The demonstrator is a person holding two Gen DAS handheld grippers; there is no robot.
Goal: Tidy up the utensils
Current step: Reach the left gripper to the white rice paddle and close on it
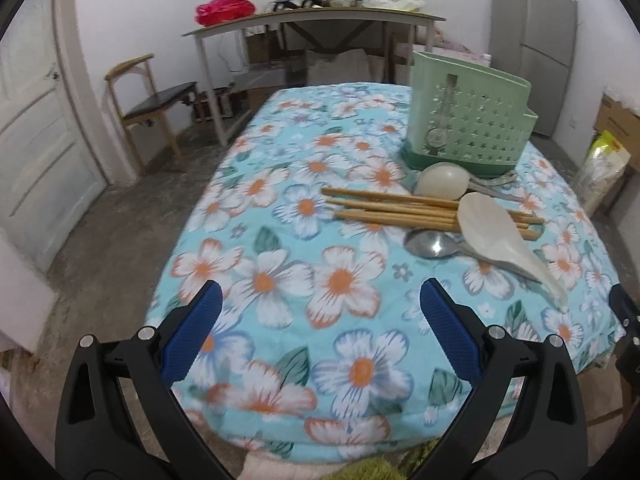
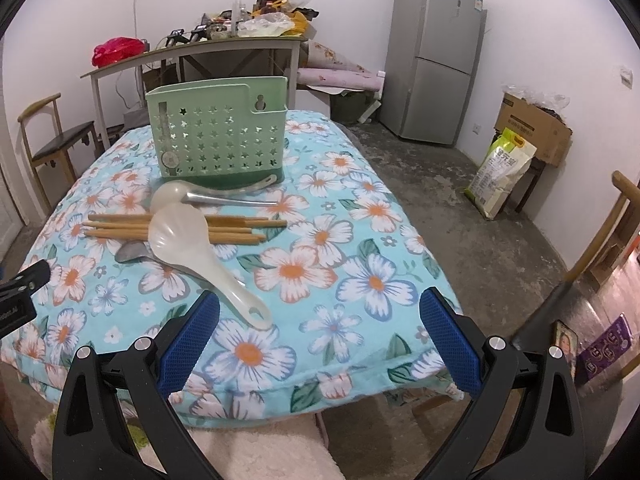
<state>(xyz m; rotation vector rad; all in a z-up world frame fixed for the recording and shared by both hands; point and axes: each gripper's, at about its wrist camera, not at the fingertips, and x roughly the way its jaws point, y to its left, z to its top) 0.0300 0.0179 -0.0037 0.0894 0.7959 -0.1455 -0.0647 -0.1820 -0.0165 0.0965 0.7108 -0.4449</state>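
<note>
Two grippers, left gripper (image 1: 320, 296) and right gripper (image 2: 320, 300), are hovering released and empty at the lower frame edge. Chopsticks (image 2: 120, 226), rice paddle (image 2: 188, 240) and metal spoon (image 2: 130, 254) are lying mid-frame, overlapping, before the green holder (image 2: 218, 136) at upper centre. Risk: lifting the paddle is likely to be dragging the chopsticks beneath it.

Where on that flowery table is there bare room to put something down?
Free: the near cloth between the left gripper and the chopsticks, and the stretch right of the rice paddle. Crowded: in front of the green holder, where spoons, chopsticks and paddle overlap.
</note>
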